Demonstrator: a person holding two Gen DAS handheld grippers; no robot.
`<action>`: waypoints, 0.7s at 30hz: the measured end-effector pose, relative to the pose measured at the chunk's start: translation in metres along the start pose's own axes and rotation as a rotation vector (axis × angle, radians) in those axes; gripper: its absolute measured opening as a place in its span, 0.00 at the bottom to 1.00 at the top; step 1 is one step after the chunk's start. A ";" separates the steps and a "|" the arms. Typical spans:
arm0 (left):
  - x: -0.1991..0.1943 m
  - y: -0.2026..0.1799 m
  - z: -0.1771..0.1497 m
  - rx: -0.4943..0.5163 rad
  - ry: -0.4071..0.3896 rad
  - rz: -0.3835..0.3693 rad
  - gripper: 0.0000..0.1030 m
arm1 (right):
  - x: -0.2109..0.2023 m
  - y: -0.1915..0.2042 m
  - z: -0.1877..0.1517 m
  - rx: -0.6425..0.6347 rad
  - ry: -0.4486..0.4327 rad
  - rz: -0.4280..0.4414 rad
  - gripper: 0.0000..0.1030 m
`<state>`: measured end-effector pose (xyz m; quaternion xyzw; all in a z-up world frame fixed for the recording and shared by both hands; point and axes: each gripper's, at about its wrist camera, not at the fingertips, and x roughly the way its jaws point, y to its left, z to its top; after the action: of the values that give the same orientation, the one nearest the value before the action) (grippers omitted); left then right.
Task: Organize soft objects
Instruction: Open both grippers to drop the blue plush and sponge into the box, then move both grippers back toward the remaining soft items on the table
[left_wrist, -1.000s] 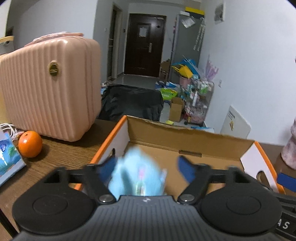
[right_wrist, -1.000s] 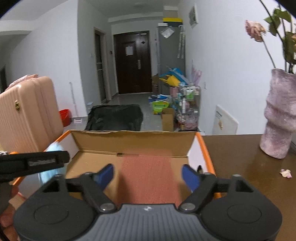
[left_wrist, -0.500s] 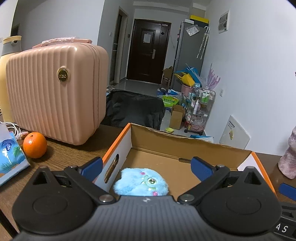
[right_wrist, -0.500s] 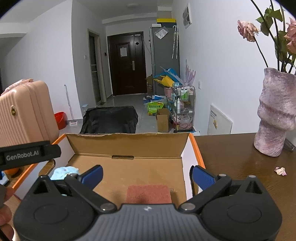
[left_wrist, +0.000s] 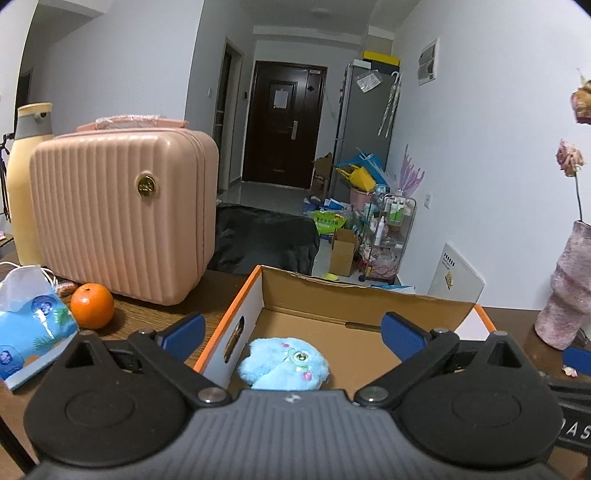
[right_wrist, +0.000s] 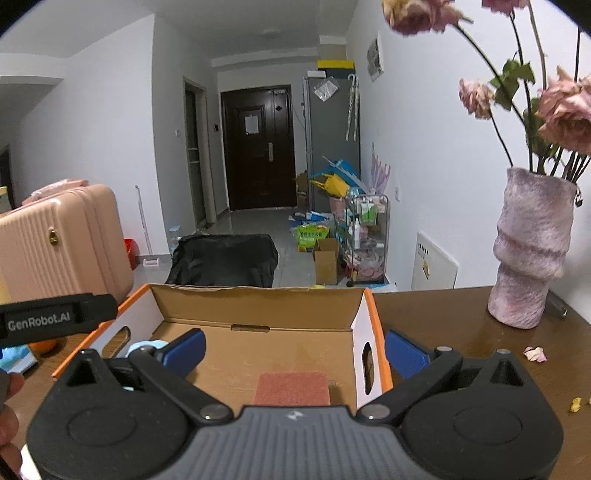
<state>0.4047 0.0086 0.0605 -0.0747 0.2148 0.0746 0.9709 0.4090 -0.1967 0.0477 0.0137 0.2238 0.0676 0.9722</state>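
Lying in the cardboard box (left_wrist: 325, 302), lower centre: blue plush toy (left_wrist: 282, 365), red pad (right_wrist: 291, 387). Left gripper (left_wrist: 291, 332) and right gripper (right_wrist: 293, 345) spread wide, empty.

Blue plush toy (right_wrist: 142, 346) mostly hidden.

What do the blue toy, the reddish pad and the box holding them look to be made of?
Blue toy: plush, long fuzzy pile, with stitched-looking eye details.
Reddish pad: flat with a matte, coarse surface, likely a scouring sponge or felt; hard to tell which.
Box: cardboard, raw brown inside, with a white and orange printed outside and a rough cut edge.
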 end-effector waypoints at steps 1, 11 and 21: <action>-0.005 0.000 -0.002 0.006 -0.004 -0.001 1.00 | -0.004 0.000 0.000 -0.005 -0.007 0.002 1.00; -0.046 0.005 -0.019 0.054 -0.034 0.019 1.00 | -0.048 -0.003 -0.011 -0.046 -0.057 0.012 1.00; -0.083 0.017 -0.039 0.076 -0.051 0.017 1.00 | -0.084 -0.003 -0.033 -0.075 -0.073 0.020 1.00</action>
<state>0.3112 0.0087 0.0596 -0.0337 0.1933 0.0767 0.9776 0.3197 -0.2118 0.0541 -0.0180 0.1856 0.0851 0.9788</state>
